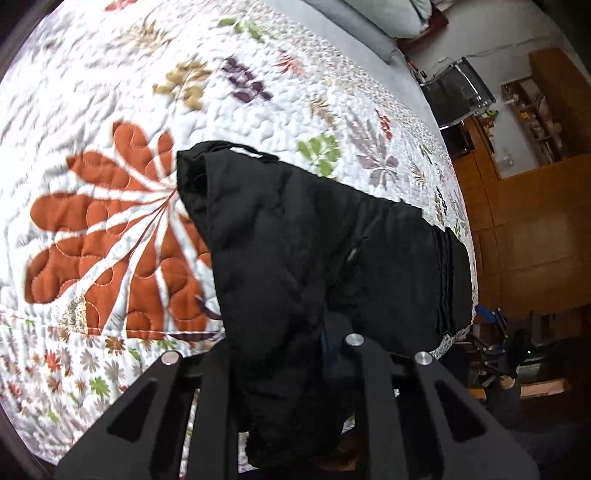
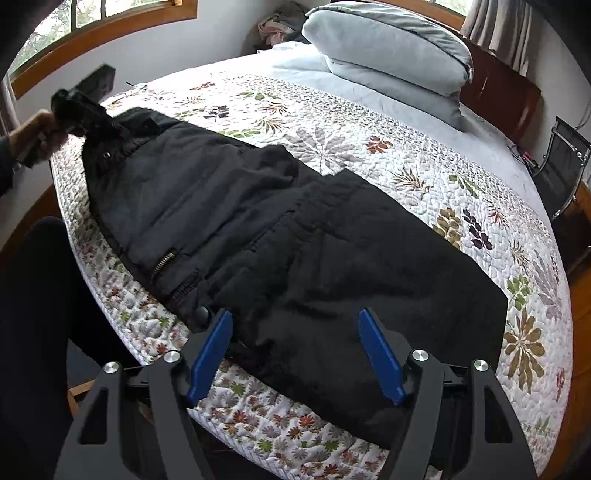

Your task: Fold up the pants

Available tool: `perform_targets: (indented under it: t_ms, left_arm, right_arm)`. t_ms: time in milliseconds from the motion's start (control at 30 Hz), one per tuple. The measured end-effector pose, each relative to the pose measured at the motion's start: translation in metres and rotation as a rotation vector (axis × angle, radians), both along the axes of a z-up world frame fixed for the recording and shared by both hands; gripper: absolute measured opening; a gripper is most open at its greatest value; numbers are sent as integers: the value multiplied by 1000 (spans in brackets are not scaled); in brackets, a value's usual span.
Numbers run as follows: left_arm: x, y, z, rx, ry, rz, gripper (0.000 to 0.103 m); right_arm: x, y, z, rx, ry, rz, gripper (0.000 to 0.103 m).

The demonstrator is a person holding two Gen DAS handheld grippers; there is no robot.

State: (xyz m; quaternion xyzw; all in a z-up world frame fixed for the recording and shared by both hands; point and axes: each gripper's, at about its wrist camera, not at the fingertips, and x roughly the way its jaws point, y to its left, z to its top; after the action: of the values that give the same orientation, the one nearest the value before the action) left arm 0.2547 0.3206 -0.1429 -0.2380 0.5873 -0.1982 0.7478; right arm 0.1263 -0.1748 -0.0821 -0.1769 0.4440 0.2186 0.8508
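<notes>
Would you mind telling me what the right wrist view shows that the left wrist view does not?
Only the right wrist view shows the open right gripper, the zipper, the stacked pillows and the window. Only the left wrist view shows the wooden cabinet and the big orange leaf print. Both show the black pants, gripped by the left gripper, on the quilt.

A home bedroom: wide bed (image 2: 491, 155) under a floral quilt (image 2: 369, 122), stacked grey pillows (image 2: 384, 48) against a dark wooden headboard (image 2: 498, 88) far right, wood-framed window (image 2: 110, 26) far left, curtain (image 2: 498, 22), wooden floor (image 1: 524, 236), a chair (image 2: 565, 166) at right.
</notes>
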Motion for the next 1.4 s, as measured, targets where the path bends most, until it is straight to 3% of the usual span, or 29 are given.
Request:
perform_targets:
  t_ms: [333,533,733,1033,1400]
  left_arm:
    - [0,-50,83,84,-69,-75,13]
    - [-1,-107,138,145,-122,-165,13]
    - [6,-170,171,199,-145,-251,13]
    - [26,-287,175,274,-127,-412,13]
    - [32,-470,115,416,-15,-666,13]
  right_arm:
    - [8,-29,-17,57,19,-78,72]
    - [13,-34,-23,102,18,-94,72]
    - [12,-44,-20,156,3,-110,72]
    - [10,-79,-19,272,11,-171,72]
    - [14,-116,-27,442,37,-220,73]
